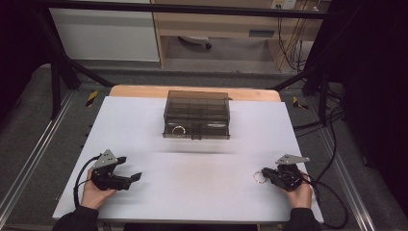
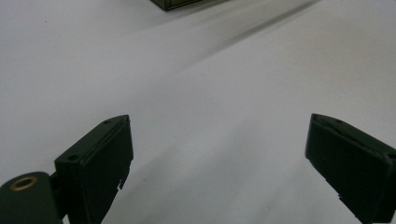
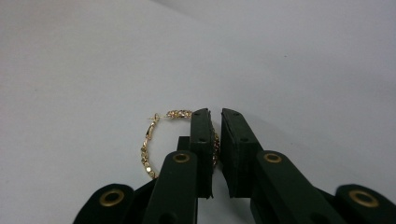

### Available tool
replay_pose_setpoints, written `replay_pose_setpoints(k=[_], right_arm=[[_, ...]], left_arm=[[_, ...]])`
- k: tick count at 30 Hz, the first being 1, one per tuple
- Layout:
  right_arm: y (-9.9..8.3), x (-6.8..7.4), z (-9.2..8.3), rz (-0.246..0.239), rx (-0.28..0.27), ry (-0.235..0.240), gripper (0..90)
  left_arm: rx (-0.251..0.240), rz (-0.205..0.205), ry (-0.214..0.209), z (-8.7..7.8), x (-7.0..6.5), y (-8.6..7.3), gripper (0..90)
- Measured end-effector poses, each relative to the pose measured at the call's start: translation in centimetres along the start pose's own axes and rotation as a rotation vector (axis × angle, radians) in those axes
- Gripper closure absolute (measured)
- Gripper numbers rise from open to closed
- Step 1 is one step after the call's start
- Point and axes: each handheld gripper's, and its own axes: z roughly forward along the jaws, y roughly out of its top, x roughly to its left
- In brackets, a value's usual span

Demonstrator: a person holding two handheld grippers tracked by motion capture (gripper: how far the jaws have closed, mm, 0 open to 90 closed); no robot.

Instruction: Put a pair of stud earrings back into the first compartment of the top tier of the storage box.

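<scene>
Covering most of the bench, a white sheet (image 1: 192, 187) carries everything in play. Toward its far edge, at the middle, stands a smoky see-through organiser box (image 1: 196, 114) with compartments; a ring-shaped thing seems to lie in its front left cell, too small to make out.

Near the front left corner, the left gripper (image 1: 137, 177) rests in the person's hand with its jaws spread wide and nothing between them; in the left gripper view bare sheet lies between the pads (image 2: 105, 175).

Near the front right corner, the right gripper (image 1: 263, 174) points toward the middle of the bench, its jaws drawn almost together on a gold hoop earring (image 3: 149, 144). In the right gripper view the hoop's right-hand arc runs between the pads (image 3: 201, 149), while the rest of the loop and its clasp stick out to the left, low over the sheet.

The earring looks very light, thin and stiff, though easily bent; its studded rim should give the pads some bite, yet a hoop caught on one arc may swivel or slip. Pinching across the wire, away from the clasp, seems the safest hold, with only gentle pressure.
</scene>
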Motion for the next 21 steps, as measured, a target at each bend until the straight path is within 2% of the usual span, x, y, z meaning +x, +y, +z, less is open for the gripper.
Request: replay_pose_setpoints(k=[1,9,21], right_arm=[[0.1,0.2,0.0,-0.008,0.002,-0.012,85.7],[0.2,0.2,0.0,0.001,0.014,-0.016,86.4],[1.0,0.7,-1.0,0.015,-0.023,-0.014,86.8]], left_arm=[[-0.003,-0.001,0.0,0.0,0.0,0.0,7.2],[-0.003,-0.001,0.001,0.0,0.0,0.0,7.2],[-0.004,0.0,0.002,-0.1,0.0,0.0,7.2]])
